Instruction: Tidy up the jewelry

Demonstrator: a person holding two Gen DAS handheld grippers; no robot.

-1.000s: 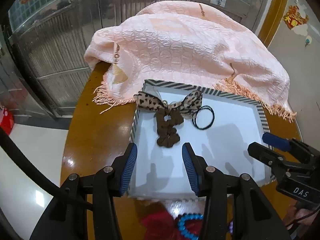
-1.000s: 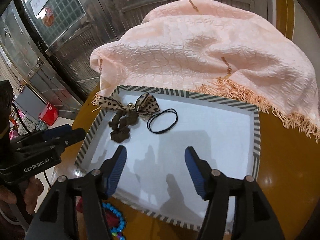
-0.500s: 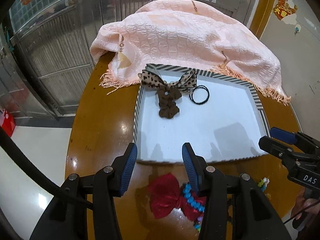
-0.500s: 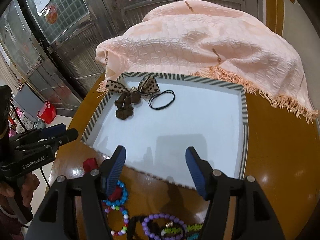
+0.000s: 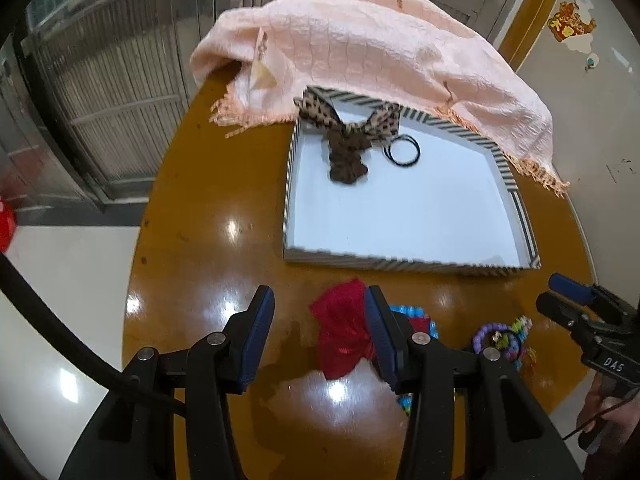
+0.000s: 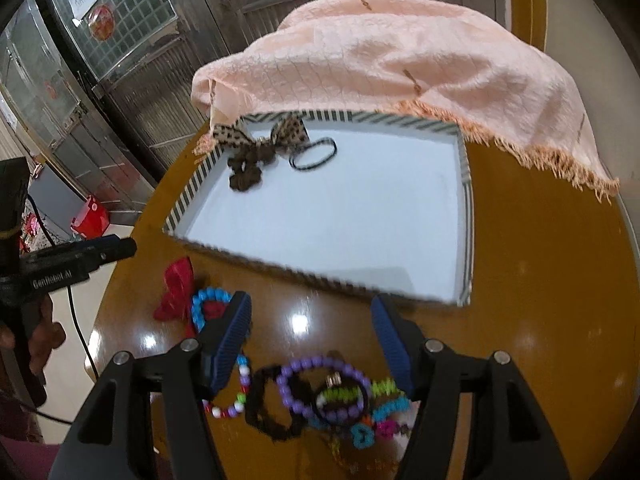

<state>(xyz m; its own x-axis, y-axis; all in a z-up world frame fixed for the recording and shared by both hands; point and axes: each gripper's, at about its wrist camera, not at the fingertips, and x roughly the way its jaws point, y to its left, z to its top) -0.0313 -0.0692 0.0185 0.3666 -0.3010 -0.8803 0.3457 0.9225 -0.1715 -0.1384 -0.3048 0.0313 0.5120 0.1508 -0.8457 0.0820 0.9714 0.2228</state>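
A striped-rim tray (image 5: 408,262) (image 6: 320,276) with a white floor holds a leopard bow (image 5: 348,120) (image 6: 260,136), a brown scrunchie (image 5: 346,160) (image 6: 245,176) and a black hair tie (image 5: 404,152) (image 6: 314,156). On the table in front of it lie a red bow (image 5: 340,332) (image 6: 176,288), a blue bead bracelet (image 6: 204,304), a purple bead bracelet (image 6: 320,392) (image 5: 492,336) and several colourful pieces. My left gripper (image 5: 320,332) is open over the red bow. My right gripper (image 6: 312,340) is open just above the purple bracelet.
A pink fringed cloth (image 5: 380,52) (image 6: 400,68) covers the far side of the round brown table (image 5: 208,208) and overlaps the tray's back rim. Metal shutters stand behind. The table edge falls off to white floor at the left.
Both grippers have pulled back from over the tray towards the near table edge. The loose jewelry in front of the tray has come into view under them. Both stay open.
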